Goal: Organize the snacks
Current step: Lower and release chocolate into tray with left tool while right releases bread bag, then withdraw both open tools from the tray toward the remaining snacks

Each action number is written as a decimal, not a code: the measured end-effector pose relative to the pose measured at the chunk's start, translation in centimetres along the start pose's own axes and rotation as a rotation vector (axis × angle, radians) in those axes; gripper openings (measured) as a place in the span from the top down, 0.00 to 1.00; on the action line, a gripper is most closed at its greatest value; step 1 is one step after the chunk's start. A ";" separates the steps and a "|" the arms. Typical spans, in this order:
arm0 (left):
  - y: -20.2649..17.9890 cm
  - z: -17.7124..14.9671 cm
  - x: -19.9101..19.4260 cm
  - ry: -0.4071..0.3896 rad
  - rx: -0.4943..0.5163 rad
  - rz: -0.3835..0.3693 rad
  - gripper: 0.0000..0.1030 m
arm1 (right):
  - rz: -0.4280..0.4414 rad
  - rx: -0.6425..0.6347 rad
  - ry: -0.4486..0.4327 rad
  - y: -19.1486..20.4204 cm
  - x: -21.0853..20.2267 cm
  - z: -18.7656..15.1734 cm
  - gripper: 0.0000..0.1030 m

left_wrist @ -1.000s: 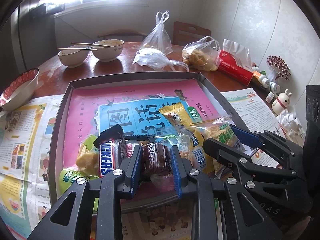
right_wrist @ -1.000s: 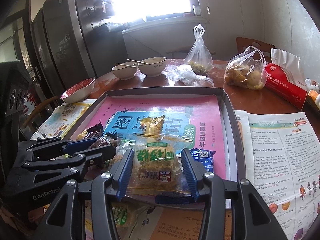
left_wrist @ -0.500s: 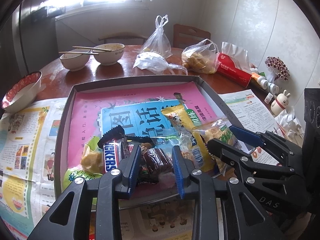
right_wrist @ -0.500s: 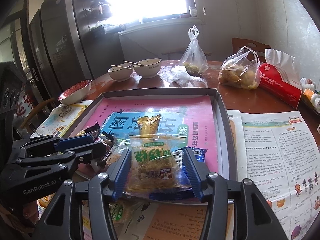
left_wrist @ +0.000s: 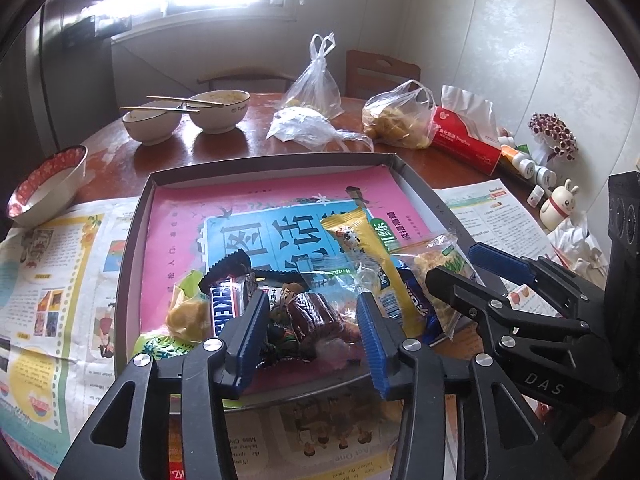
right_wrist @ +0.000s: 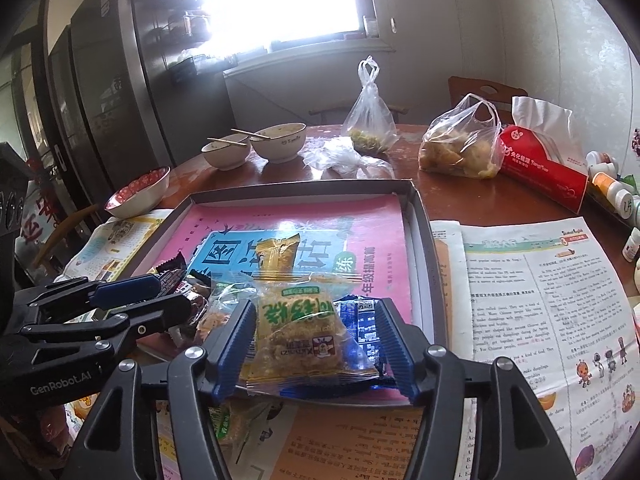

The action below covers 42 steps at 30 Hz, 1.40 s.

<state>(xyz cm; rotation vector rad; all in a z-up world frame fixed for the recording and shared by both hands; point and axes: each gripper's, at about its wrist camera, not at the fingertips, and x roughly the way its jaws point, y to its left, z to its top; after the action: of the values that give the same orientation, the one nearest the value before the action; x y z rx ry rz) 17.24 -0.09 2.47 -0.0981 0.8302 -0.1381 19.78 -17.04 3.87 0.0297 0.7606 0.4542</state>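
We are risking a spill here: the snacks are lying heaped against the near wall of the grey tray [left_wrist: 132, 236], so pulling one packet may drag its neighbours over the rim onto the newspaper [right_wrist: 540, 300]. Our left gripper [left_wrist: 310, 322] is reaching low over that near edge, its blue fingers spread on either side of a dark brown wrapped cake [left_wrist: 316, 316] without visibly pressing it. Our right gripper [right_wrist: 316, 334] is sitting level just beside it, jaws likewise apart and flanking the clear packet of yellow crisp [right_wrist: 298, 328], which is resting on a blue wrapper [right_wrist: 360, 322]; slick film may be slipping if we are closing off-centre.
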 end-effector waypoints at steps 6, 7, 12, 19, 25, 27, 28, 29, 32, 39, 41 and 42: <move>0.0 -0.1 -0.5 -0.003 0.003 0.001 0.47 | 0.001 0.001 -0.009 0.0 -0.4 0.0 0.39; 0.0 -0.1 -0.5 -0.005 0.004 0.004 0.46 | 0.000 0.000 -0.010 0.0 -0.4 0.0 0.38; -0.1 -0.1 -0.8 -0.005 0.004 0.009 0.43 | -0.001 -0.001 -0.017 0.0 -0.8 0.1 0.36; 0.0 -0.1 -1.2 -0.009 0.004 0.013 0.41 | -0.004 0.005 -0.024 -0.1 -1.1 0.1 0.34; -0.1 -0.1 -1.4 -0.012 0.010 0.015 0.37 | -0.005 0.007 -0.033 -0.2 -1.5 0.2 0.30; -0.1 -0.1 -1.5 -0.014 0.011 0.017 0.36 | -0.006 0.008 -0.036 -0.2 -1.6 0.2 0.30; -0.2 -0.1 -1.6 -0.017 0.012 0.020 0.35 | -0.005 0.008 -0.039 -0.2 -1.7 0.3 0.29; -0.2 -0.1 -1.7 -0.021 0.012 0.025 0.35 | 0.000 0.011 -0.042 -0.3 -1.8 0.3 0.28; 0.0 0.0 -2.1 -0.032 0.004 0.032 0.33 | 0.012 0.019 -0.057 -0.4 -2.2 0.3 0.27; 0.5 -0.1 -3.6 -0.068 -0.018 0.030 0.29 | 0.009 0.020 -0.093 -0.4 -3.2 0.5 0.22; 0.7 -0.1 -4.0 -0.077 -0.030 0.028 0.28 | 0.009 0.014 -0.102 -0.3 -3.6 0.6 0.20; 0.9 -0.1 -4.2 -0.081 -0.033 0.029 0.28 | 0.012 0.014 -0.106 -0.3 -3.7 0.6 0.20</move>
<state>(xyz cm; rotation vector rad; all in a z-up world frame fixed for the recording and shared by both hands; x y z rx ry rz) 14.41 1.44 5.37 -0.1219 0.7531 -0.0929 17.91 -18.71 6.72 0.0712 0.6603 0.4548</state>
